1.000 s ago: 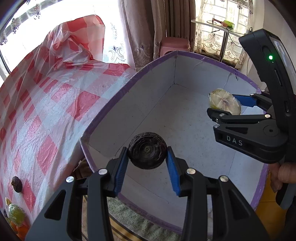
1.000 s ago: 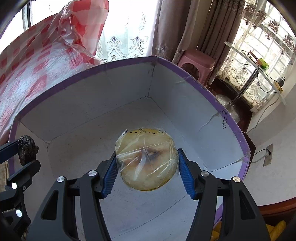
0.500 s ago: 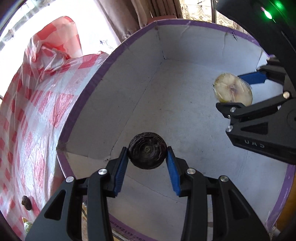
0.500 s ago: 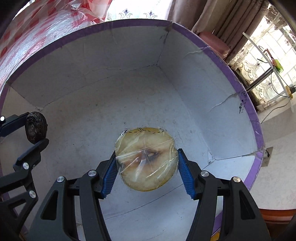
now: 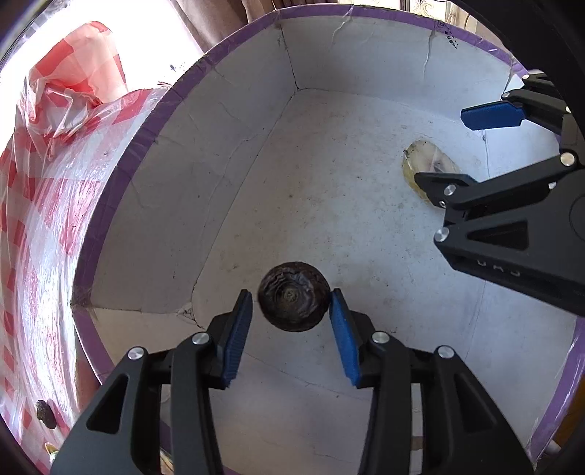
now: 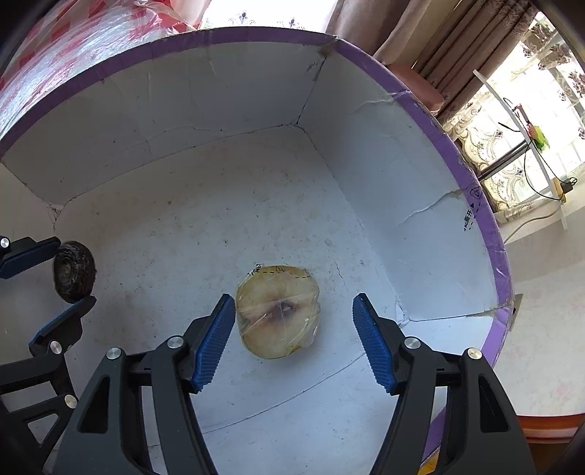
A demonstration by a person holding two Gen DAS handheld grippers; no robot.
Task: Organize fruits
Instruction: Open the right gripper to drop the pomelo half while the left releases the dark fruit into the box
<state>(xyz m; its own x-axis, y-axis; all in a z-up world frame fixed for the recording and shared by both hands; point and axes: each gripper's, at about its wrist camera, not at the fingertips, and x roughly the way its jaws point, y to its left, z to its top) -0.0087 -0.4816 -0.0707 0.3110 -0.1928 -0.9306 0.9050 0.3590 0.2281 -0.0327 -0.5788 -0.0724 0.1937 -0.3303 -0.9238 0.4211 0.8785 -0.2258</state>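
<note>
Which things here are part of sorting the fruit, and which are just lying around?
Part of the job:
- dark wrinkled fruit, between the left gripper's jaws, which have just been opening
- wrapped yellow fruit half, lying in the box, released by the right gripper
- white box

Lying around:
- checked plastic sheet
- pink stool
- curtains

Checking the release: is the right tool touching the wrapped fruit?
Apart. The right wrist view shows gaps between the right tool and fruit; its jaws just opened.

- Left gripper (image 5: 291, 321) points steeply down, its jaws just parted a little.
- Right gripper (image 6: 292, 339) points steeply down, jaws just spread wide.
</note>
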